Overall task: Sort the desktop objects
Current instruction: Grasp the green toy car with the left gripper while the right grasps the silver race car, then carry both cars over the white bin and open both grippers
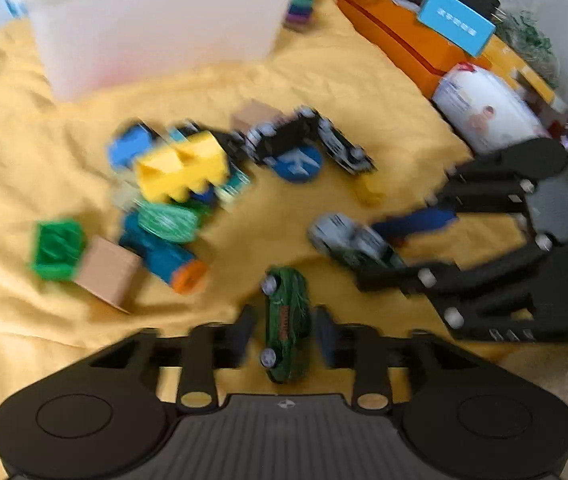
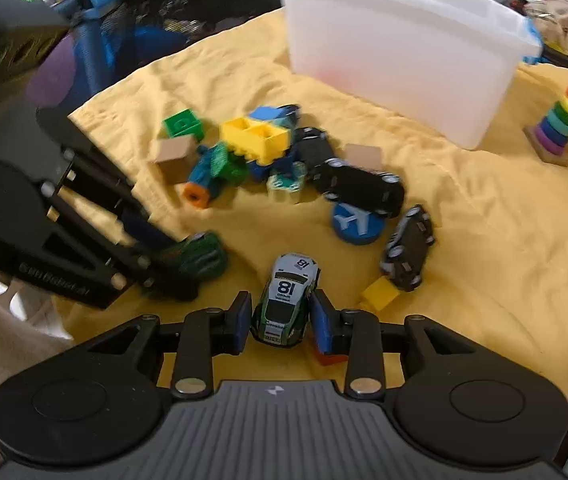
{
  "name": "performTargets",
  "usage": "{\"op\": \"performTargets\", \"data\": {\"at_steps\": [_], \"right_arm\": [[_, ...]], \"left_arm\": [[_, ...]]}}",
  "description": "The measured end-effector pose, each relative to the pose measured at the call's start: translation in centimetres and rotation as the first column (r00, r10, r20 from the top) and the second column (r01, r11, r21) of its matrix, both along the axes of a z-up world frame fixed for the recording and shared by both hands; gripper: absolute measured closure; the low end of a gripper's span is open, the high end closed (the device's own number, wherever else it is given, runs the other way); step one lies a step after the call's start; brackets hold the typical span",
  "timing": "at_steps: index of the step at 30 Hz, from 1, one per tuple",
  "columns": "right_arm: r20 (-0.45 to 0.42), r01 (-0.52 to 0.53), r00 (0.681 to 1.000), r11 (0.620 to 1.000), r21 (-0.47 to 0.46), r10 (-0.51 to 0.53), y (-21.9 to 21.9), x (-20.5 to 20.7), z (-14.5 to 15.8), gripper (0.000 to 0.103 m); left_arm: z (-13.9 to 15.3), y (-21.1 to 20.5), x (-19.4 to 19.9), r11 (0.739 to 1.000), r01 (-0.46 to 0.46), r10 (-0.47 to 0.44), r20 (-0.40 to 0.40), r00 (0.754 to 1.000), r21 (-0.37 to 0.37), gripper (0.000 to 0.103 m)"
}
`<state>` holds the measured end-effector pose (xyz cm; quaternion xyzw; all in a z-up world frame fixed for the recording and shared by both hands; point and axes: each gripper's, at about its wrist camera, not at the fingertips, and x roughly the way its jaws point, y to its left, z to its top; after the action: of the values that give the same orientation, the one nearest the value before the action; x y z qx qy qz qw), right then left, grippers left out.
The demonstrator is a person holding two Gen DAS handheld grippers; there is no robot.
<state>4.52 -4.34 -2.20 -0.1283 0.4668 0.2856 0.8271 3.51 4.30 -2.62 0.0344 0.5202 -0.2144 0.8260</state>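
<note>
A dark green toy car [image 1: 285, 328] lies on the yellow cloth [image 1: 24, 140] between the fingers of my left gripper [image 1: 285, 338]. The jaws stand open, with narrow gaps on both sides of the car. In the right wrist view this gripper [image 2: 176, 260] comes in from the left over the same car [image 2: 200, 256]. My right gripper [image 2: 282, 322] is shut on a white and green racing car [image 2: 285, 304] marked 18, its blue pads [image 2: 244, 320] against the car's sides. The left wrist view shows that gripper [image 1: 371, 254] and car [image 1: 343, 236] at right.
A white plastic bin [image 2: 403, 48] stands at the back. Before it lies a pile of toys: yellow block [image 2: 254, 136], green block [image 2: 184, 124], cardboard cube [image 2: 174, 158], blue plane disc [image 2: 357, 222], black cars [image 2: 355, 188]. A rainbow stacker [image 2: 559, 120] stands at the right, and orange boxes [image 1: 395, 36] border the cloth.
</note>
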Motion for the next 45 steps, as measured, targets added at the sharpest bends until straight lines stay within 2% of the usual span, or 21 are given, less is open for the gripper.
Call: {"op": "performTargets", "data": {"at_steps": [1,4,7,10,14,17,18,20,24,28,32,37,42,45], "right_arm": [[-0.009,-0.014,1.0,1.0,0.005,0.014,0.1,-0.3,0.0,0.067],[-0.025,-0.036,0.999,0.999,-0.001,0.036,0.3,-0.9,-0.3,0.067],[-0.04,-0.021,0.999,1.0,-0.011,0.021,-0.2,-1.1,-0.5,0.063],[-0.03,-0.003,1.0,1.0,0.014,0.004,-0.5,-0.9,-0.3,0.058],[-0.013,-0.001,1.0,1.0,-0.014,0.001,0.2,-0.7,-1.0,0.058],[-0.012,-0.005,1.0,0.999,-0.034,0.005,0.4,-0.9,-1.5,0.058],[-0.008,-0.005,1.0,0.999,-0.036,0.004,0.3,-0.9,-1.5,0.062],[-0.002,0.008,1.0,0.999,-0.038,-0.008,0.2,-0.9,-1.4,0.07],[0.011,0.02,1.0,0.999,-0.036,-0.02,0.2,-1.0,-0.9,0.07],[0.032,0.038,0.999,0.999,-0.03,-0.037,0.2,-0.8,0.1,0.07],[0.037,0.069,0.997,0.997,-0.019,-0.068,0.0,-0.1,1.0,0.071],[0.155,0.101,0.983,0.995,0.019,-0.103,-0.4,1.0,4.9,0.07],[0.295,0.144,0.943,0.988,0.059,-0.155,-0.9,4.0,9.0,0.07],[0.364,0.177,0.911,0.98,0.086,-0.196,-0.9,6.9,11.1,0.07]], "left_arm": [[0.4,0.0,-0.2,0.999,0.0,-0.001,0.035,0.999,0.033,0.044],[1.4,-0.6,-1.7,0.993,0.014,-0.028,0.119,0.993,0.117,0.042],[1.5,-1.2,-2.4,0.989,0.064,-0.081,0.127,0.989,0.131,0.035],[0.2,-2.0,-2.1,0.986,0.083,-0.099,0.109,0.989,0.147,0.035],[-1.0,-2.4,-1.5,0.984,0.075,-0.092,0.105,0.99,0.16,0.044],[-1.2,-2.2,-1.6,0.992,0.061,-0.072,0.099,0.992,0.115,0.067],[-1.1,-1.9,-1.8,0.992,0.058,-0.07,0.1,0.993,0.11,0.07],[-1.0,-1.7,-1.8,0.995,0.047,-0.055,0.089,0.995,0.092,0.07],[0.2,-1.7,-1.7,0.993,0.048,-0.059,0.112,0.992,0.105,0.07],[2.9,-0.9,-1.1,0.997,0.029,-0.04,0.181,0.983,0.065,0.07],[6.2,0.3,0.4,1.0,-0.007,0.001,0.265,0.964,0.022,0.07],[9.5,1.5,3.2,1.0,-0.026,0.029,0.334,0.942,-0.013,0.07],[13.1,2.3,7.3,0.999,-0.04,0.037,0.443,0.896,-0.002,0.07],[15.3,2.4,10.2,0.998,-0.056,0.043,0.515,0.856,0.01,0.07]]}}
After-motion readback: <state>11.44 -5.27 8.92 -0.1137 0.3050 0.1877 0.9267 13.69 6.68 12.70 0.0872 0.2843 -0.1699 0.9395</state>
